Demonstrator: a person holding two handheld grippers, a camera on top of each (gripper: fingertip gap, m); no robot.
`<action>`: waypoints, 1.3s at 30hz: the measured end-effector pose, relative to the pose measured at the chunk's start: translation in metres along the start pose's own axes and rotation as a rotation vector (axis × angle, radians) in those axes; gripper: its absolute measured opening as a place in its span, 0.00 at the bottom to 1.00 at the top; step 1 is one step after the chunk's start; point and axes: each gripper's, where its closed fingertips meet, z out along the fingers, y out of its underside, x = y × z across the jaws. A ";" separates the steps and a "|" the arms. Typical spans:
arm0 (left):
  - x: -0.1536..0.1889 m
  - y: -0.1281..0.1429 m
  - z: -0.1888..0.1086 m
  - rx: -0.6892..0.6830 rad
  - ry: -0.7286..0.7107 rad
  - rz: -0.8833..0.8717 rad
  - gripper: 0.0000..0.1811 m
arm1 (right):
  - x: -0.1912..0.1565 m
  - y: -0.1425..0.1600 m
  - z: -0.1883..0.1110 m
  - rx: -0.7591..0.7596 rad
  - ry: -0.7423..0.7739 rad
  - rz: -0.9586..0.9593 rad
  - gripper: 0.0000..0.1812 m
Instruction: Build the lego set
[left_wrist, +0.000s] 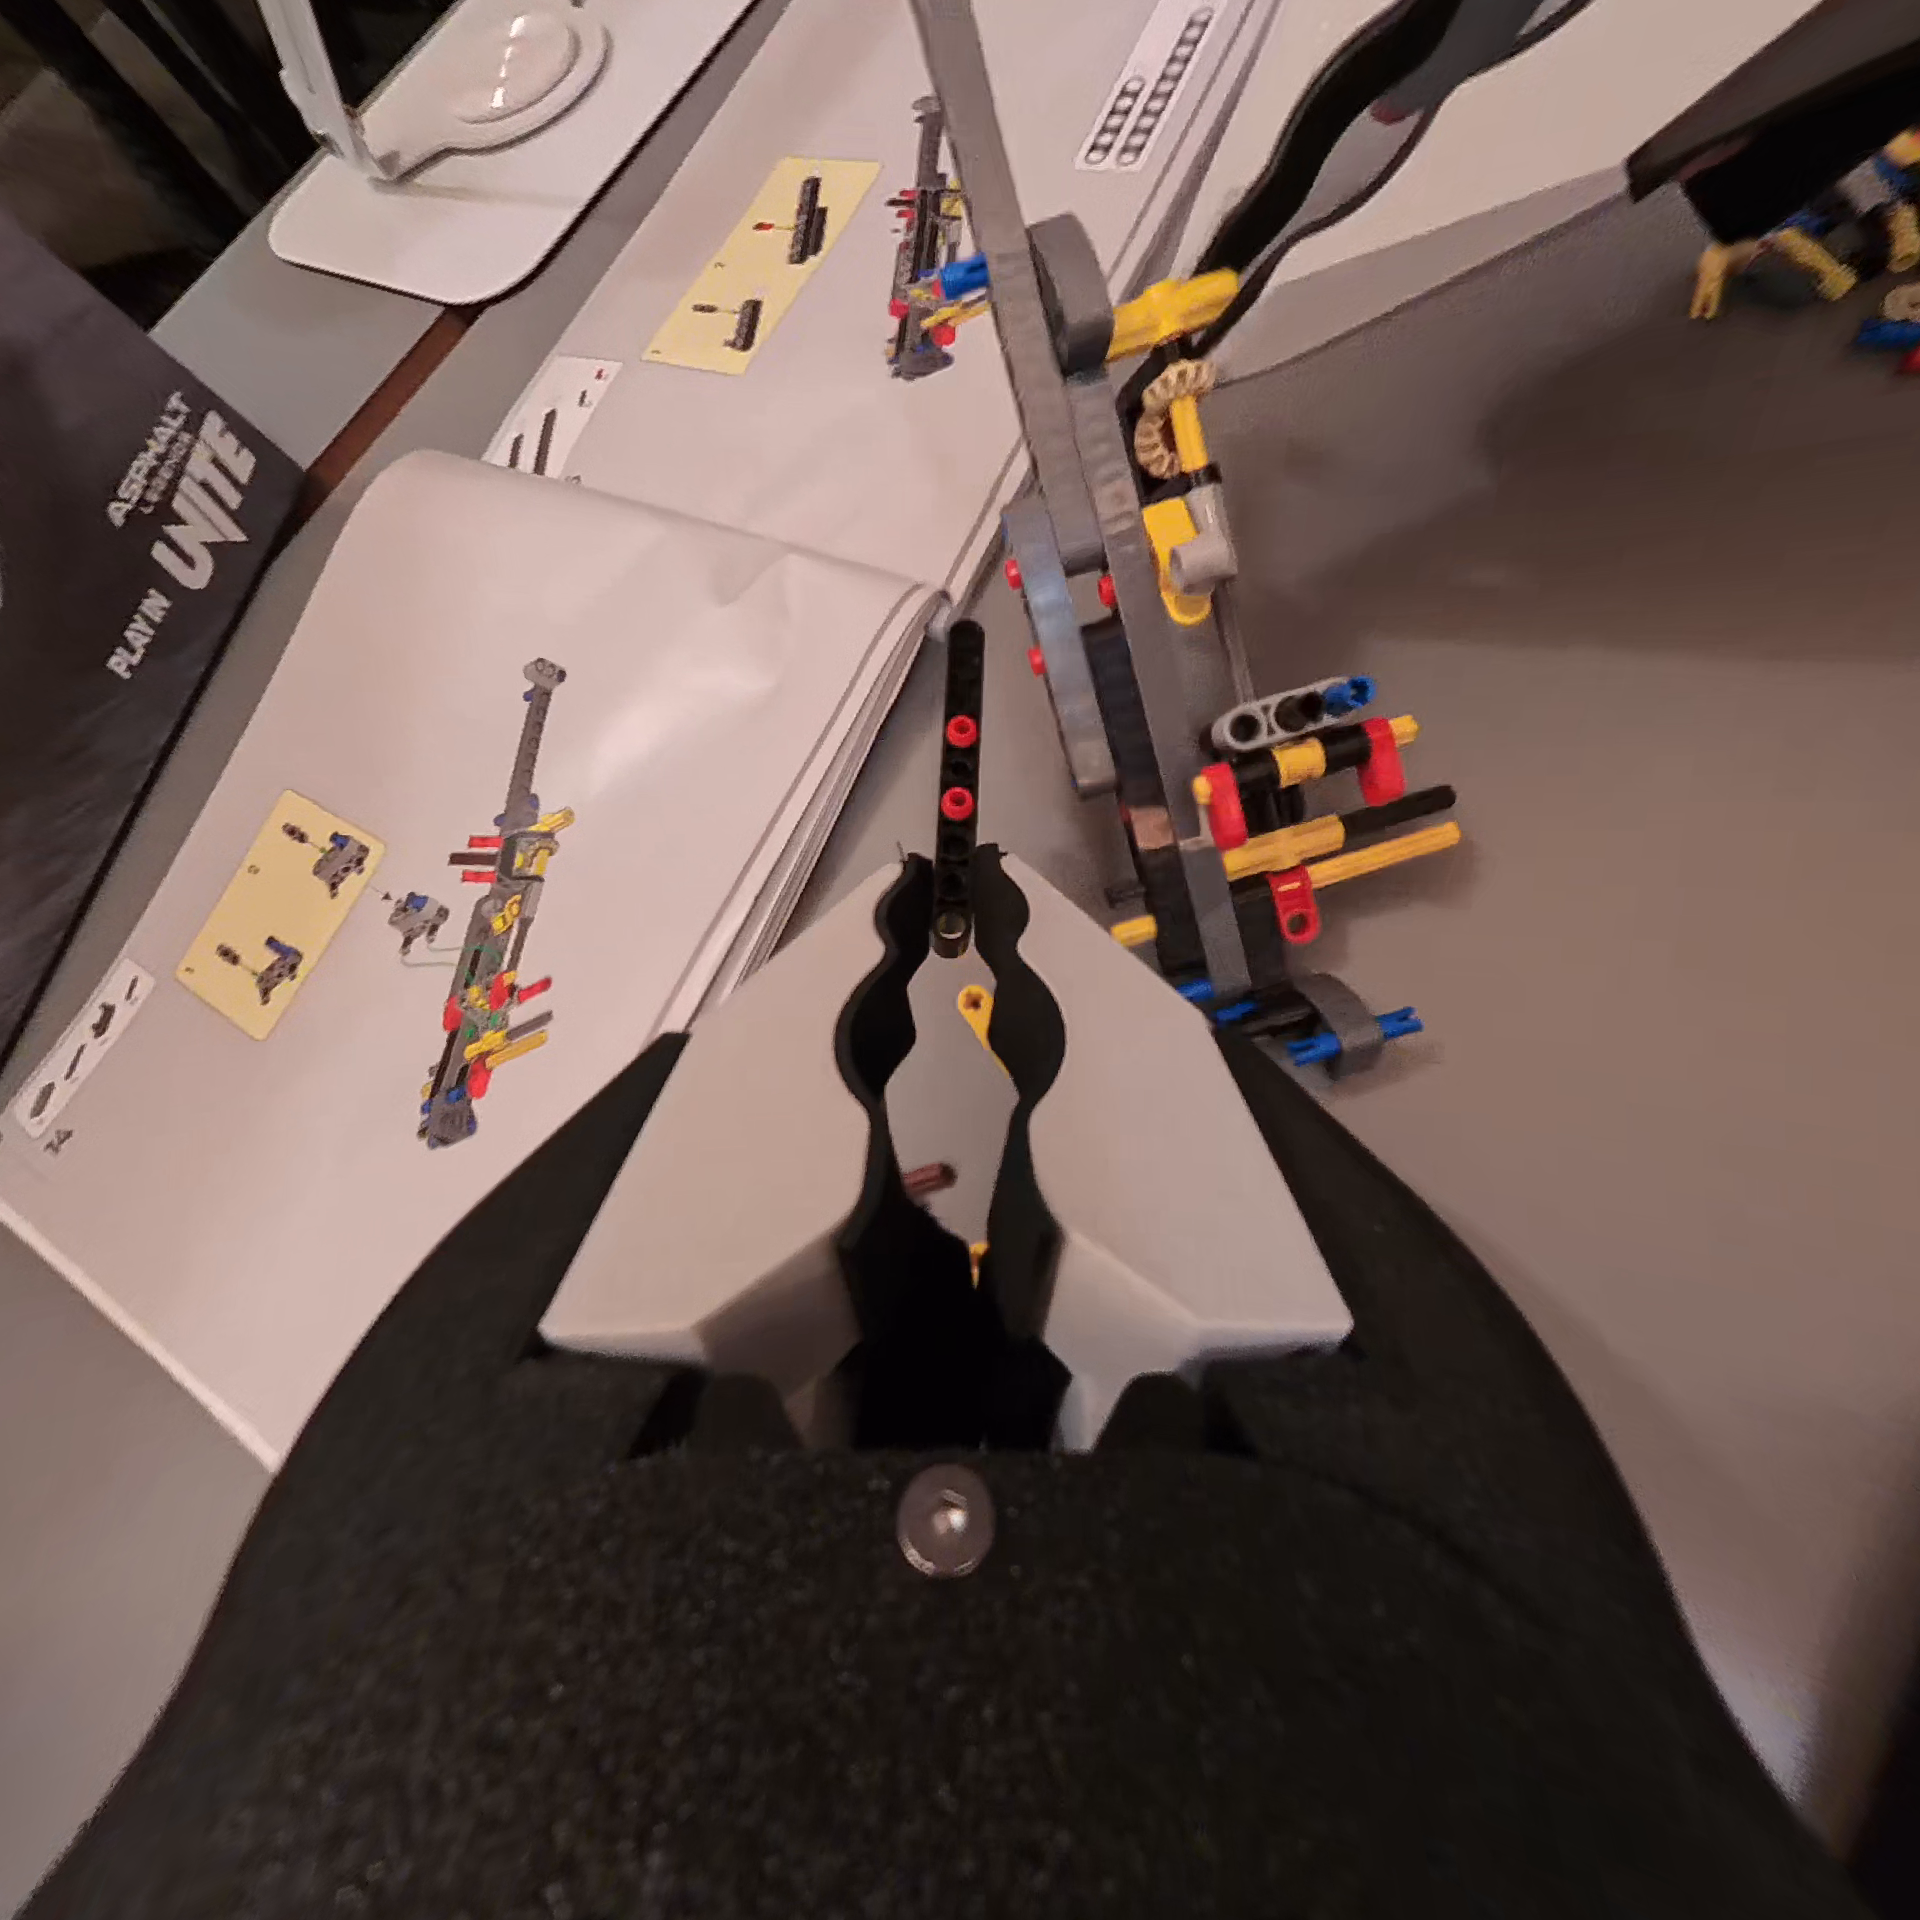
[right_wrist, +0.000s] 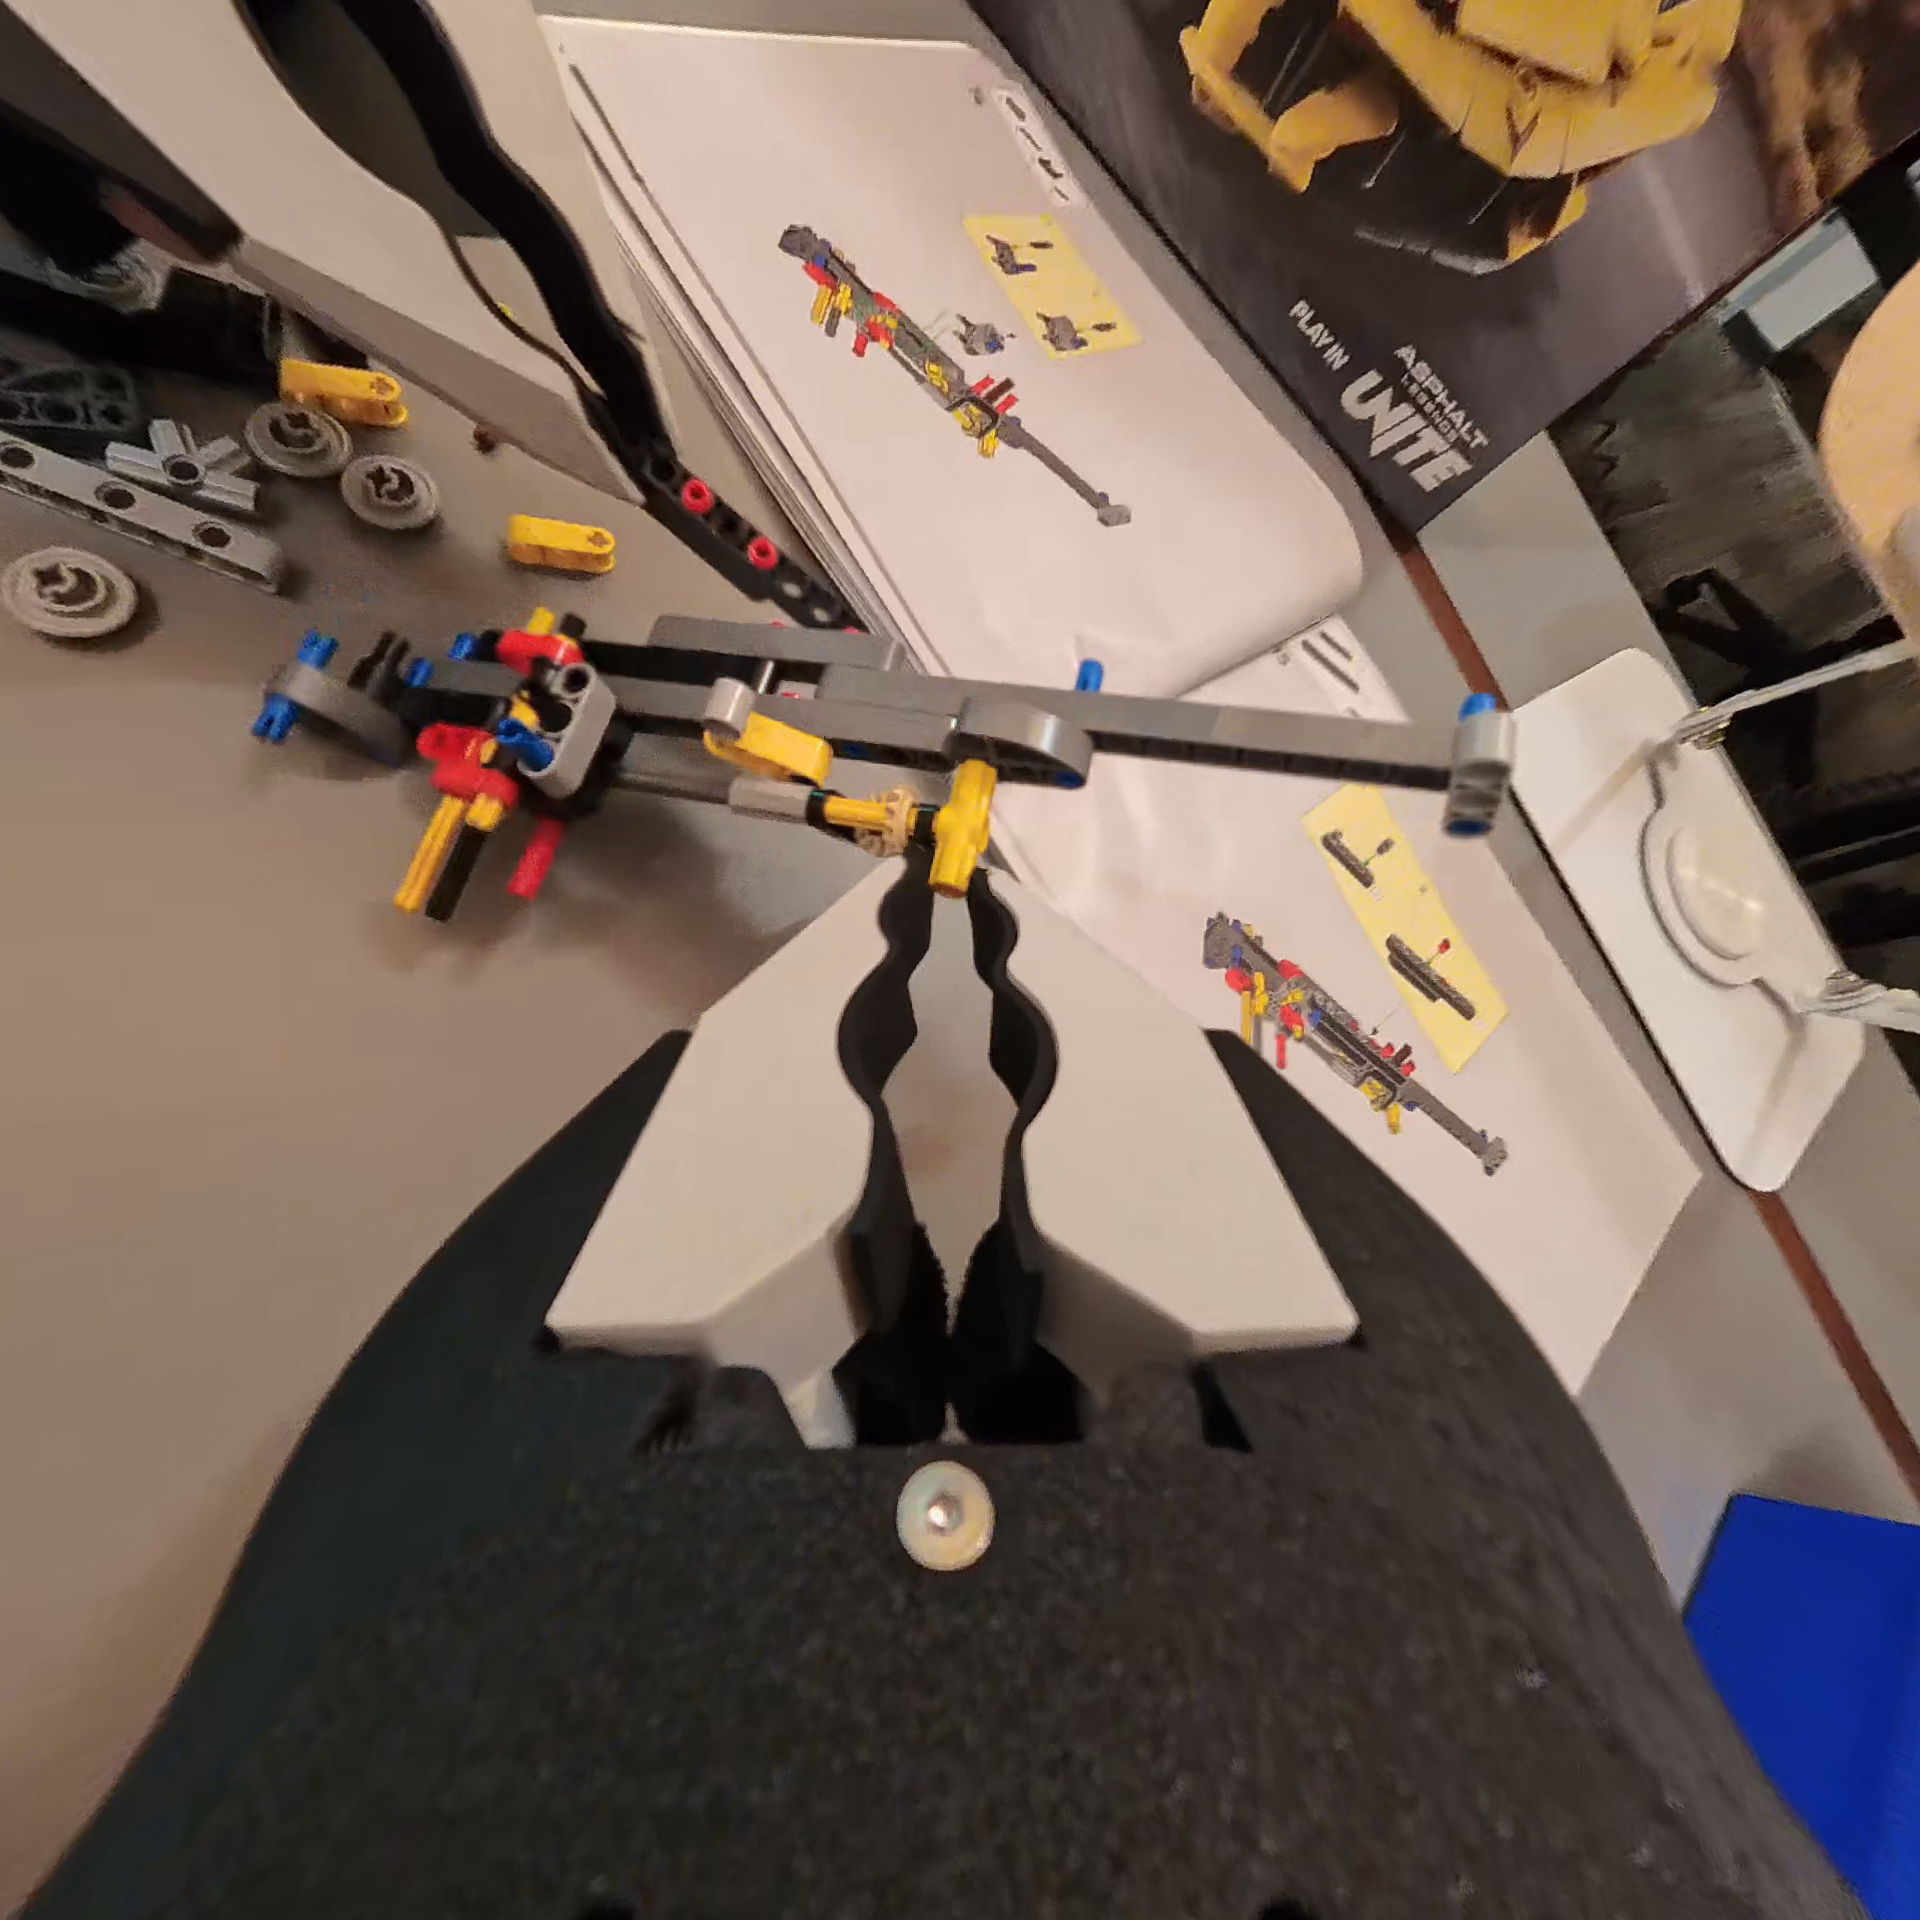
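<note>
My left gripper (left_wrist: 954, 873) is shut on a black beam with two red pins (left_wrist: 958, 769), held pointing forward beside the long grey lego assembly (left_wrist: 1112, 540). The beam also shows in the right wrist view (right_wrist: 727, 530), in the other gripper's fingers. My right gripper (right_wrist: 951, 883) is shut on a yellow connector (right_wrist: 961, 826) that sticks out of the grey assembly (right_wrist: 1039, 717). The assembly carries yellow, red, blue and black parts at its near end (left_wrist: 1309, 810) and a tan gear (right_wrist: 888, 810).
The open instruction booklet (left_wrist: 582, 790) lies left of the assembly. The dark set box (right_wrist: 1455, 208) stands behind it. Loose grey discs and yellow connectors (right_wrist: 561, 542) lie on the grey table (left_wrist: 1558, 675). A white stand base (left_wrist: 436, 187) sits beyond the booklet. A blue object (right_wrist: 1808, 1683) lies at right. About 11 centimetres separates my left fingertips from my right. It is some 30 centimetres from my right tips to the blue object (right_wrist: 1808, 1683).
</note>
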 end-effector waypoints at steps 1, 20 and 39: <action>0.001 -0.002 0.002 0.007 0.019 -0.004 0.03 | 0.000 -0.002 -0.001 -0.001 0.008 -0.010 0.03; 0.009 -0.034 0.020 0.009 0.416 -0.126 0.03 | 0.000 -0.022 -0.014 0.118 0.128 -0.157 0.03; 0.032 -0.059 0.023 0.062 0.912 -0.095 0.03 | -0.025 -0.016 -0.003 0.242 -0.117 -0.028 0.04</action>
